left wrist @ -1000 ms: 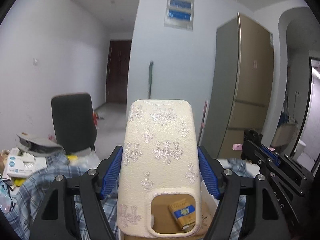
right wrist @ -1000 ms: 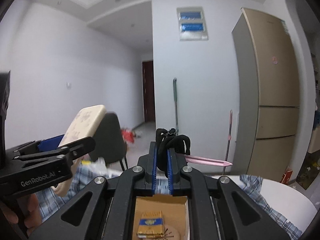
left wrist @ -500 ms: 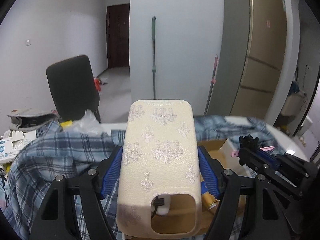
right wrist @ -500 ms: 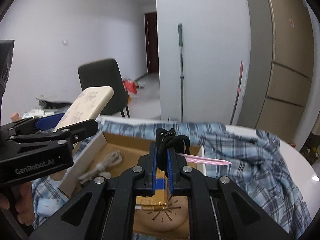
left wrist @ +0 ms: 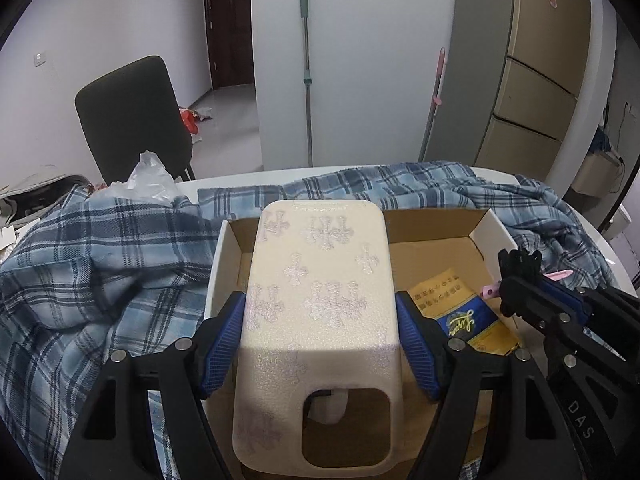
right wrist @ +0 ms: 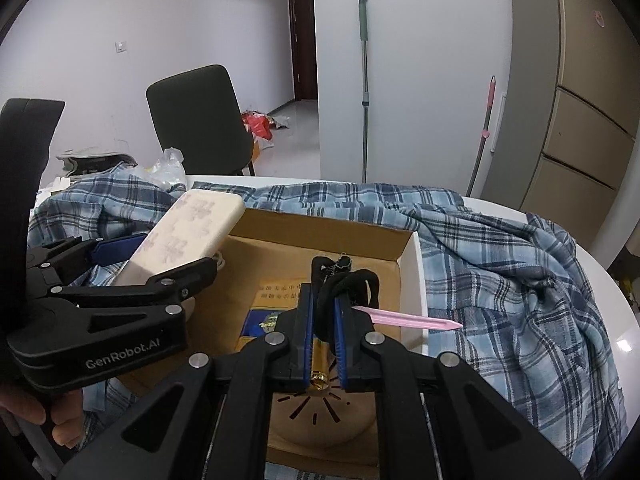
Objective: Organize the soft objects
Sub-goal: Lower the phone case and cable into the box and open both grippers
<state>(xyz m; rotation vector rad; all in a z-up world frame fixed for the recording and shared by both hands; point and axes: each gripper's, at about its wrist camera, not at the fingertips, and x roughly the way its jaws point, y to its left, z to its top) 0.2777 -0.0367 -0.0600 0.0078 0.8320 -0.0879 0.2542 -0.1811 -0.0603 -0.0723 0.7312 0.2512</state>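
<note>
My left gripper (left wrist: 320, 320) is shut on a cream phone case (left wrist: 320, 300) with pale cross patterns and holds it above the left part of an open cardboard box (left wrist: 432, 224). The case also shows in the right wrist view (right wrist: 188, 236). My right gripper (right wrist: 322, 304) is shut on a black hair tie (right wrist: 348, 284) with a pink clip (right wrist: 408, 320) sticking out to the right, above the box (right wrist: 412, 264). In the box lie a yellow and blue packet (left wrist: 460, 312), a white cable and a tan round object (right wrist: 320, 420).
A blue plaid shirt (left wrist: 88, 280) is spread over the white round table (right wrist: 624, 320) around the box. A black chair (left wrist: 132, 116) stands behind the table. Clutter and a plastic bag (left wrist: 148, 176) lie at the far left. A mop and a fridge stand at the back.
Both grippers have tilted downward and come lower over the box with their objects still held. The box and shirt now fill the lower view.
</note>
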